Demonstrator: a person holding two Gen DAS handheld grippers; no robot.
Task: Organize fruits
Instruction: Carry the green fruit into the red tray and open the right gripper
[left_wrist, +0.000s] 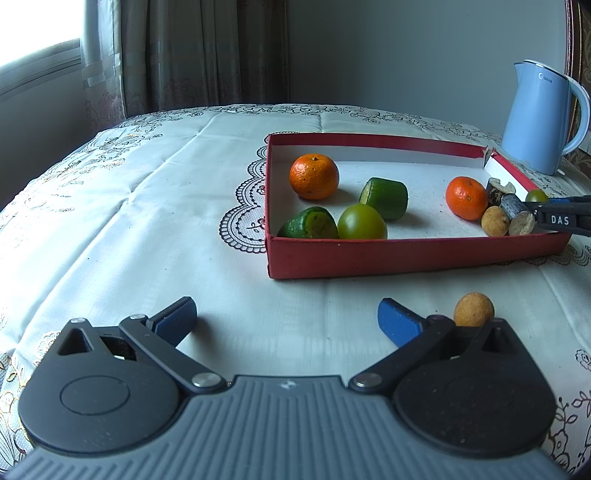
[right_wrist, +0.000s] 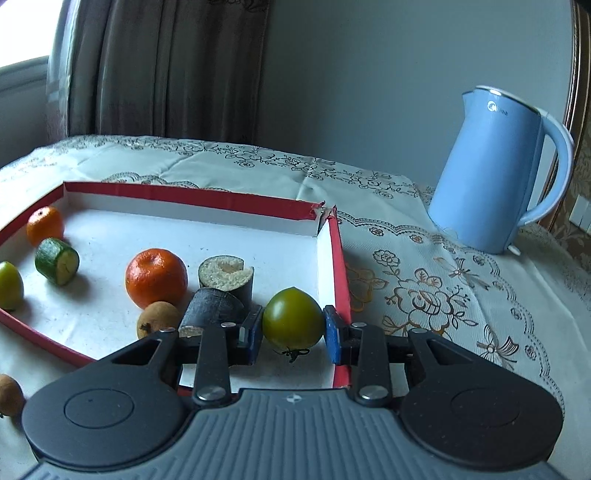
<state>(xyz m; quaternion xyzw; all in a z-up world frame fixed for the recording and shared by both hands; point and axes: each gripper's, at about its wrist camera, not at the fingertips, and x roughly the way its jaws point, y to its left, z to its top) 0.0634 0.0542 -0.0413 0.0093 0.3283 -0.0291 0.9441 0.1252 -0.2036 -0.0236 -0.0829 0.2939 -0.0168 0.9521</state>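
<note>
The table (left_wrist: 147, 206), under its pale embroidered cloth, fills the scene, with a blue kettle (right_wrist: 495, 177) standing at the far right, well apart from the action. The red box (left_wrist: 406, 254) lies open just beside a lace doily, holding two oranges, two green cucumber chunks, a green tomato (left_wrist: 362, 221), two dark cut pieces and a small brown fruit. Over the box's right corner, the right gripper (right_wrist: 293, 325) is clamped on a second green tomato (right_wrist: 291, 317), blue pads pressing both its sides. The left gripper (left_wrist: 288, 321) hovers over bare cloth, jaws spread wide apart, nothing between them. Last, a little brown longan (left_wrist: 474, 309) sits on the cloth just beside its right finger.
</note>
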